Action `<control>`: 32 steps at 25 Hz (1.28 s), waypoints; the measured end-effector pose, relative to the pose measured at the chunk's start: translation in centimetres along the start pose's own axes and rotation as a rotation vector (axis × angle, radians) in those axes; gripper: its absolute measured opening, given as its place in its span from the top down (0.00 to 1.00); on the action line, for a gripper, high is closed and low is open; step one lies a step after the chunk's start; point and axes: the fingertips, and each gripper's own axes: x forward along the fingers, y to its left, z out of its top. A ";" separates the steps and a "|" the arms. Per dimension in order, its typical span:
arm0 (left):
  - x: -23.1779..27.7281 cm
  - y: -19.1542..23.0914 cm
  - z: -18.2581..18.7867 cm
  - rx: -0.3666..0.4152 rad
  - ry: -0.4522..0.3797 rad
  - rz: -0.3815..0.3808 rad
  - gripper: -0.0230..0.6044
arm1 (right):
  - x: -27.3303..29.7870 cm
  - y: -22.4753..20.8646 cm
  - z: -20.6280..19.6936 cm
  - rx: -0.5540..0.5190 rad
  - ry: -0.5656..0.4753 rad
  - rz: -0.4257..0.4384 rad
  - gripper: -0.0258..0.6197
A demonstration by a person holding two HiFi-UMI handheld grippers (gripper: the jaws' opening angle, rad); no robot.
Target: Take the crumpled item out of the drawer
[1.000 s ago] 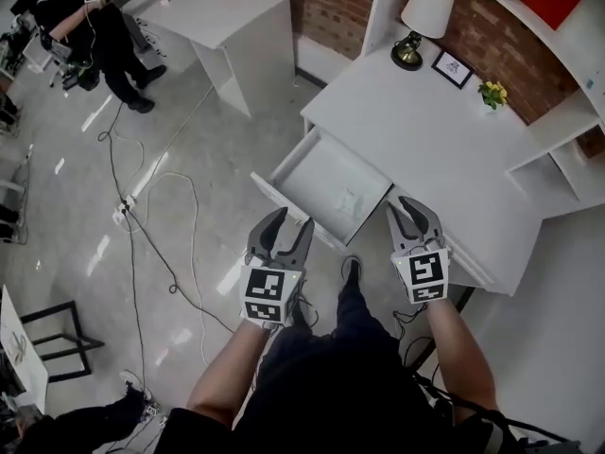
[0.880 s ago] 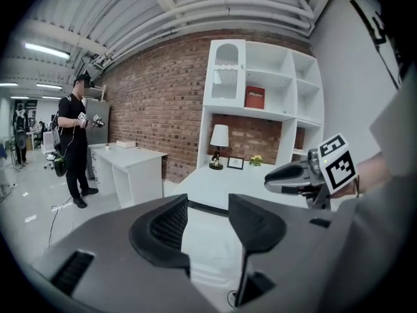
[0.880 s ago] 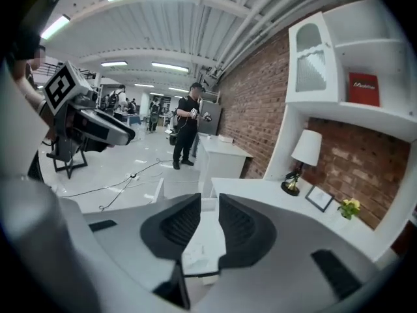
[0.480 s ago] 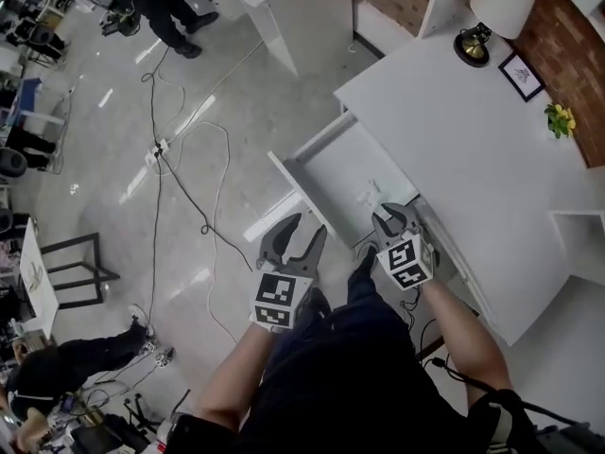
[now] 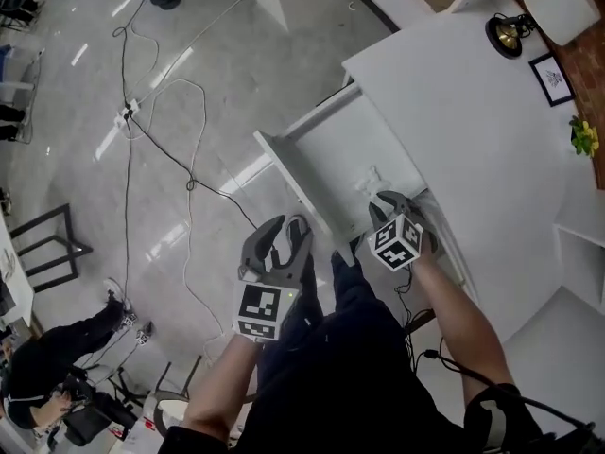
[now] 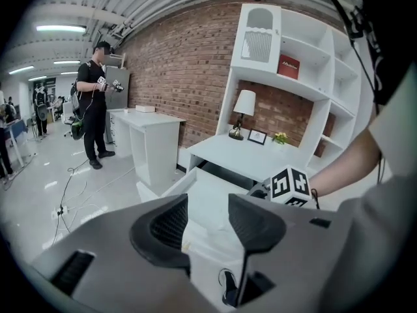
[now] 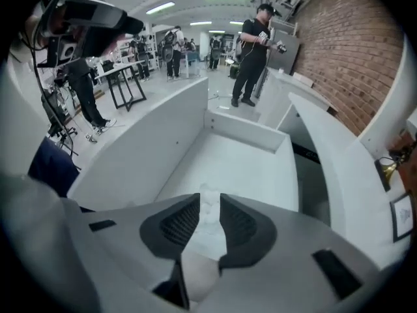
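The crumpled item [image 7: 209, 199] was seen on the floor of the open drawer [image 5: 326, 149], framed between the jaws of the right gripper [image 5: 392, 199], which had just been opening and were not pressed on it. The left gripper [image 5: 289, 223] was held beside the drawer front, jaws spread, empty

- No word or number can be read anywhere;
- red box [image 6: 288, 66] on the shelf: white lettering, too small to read;
- marker cubes [image 5: 262, 310]: black-and-white square patterns only, no letters

Person wearing dark trousers [image 5: 331, 348]; grey left gripper [image 5: 287, 225] and grey right gripper [image 5: 393, 200] carry black-and-white marker cubes [image 5: 260, 312].
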 end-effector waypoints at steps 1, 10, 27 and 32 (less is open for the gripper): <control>0.3 0.8 -0.5 -0.014 0.010 0.003 0.66 | 1.2 0.1 -0.1 -0.019 0.026 0.007 0.82; 1.9 4.4 -4.4 -0.081 0.096 0.011 0.66 | 9.2 1.3 -2.6 -0.147 0.226 0.090 0.78; 0.9 5.6 -4.7 -0.118 0.096 0.014 0.70 | 8.8 0.5 -1.2 -0.147 0.190 0.005 0.96; 0.0 5.1 -2.0 -0.096 0.039 0.008 0.71 | 4.7 -0.2 1.9 -0.030 0.060 -0.035 0.96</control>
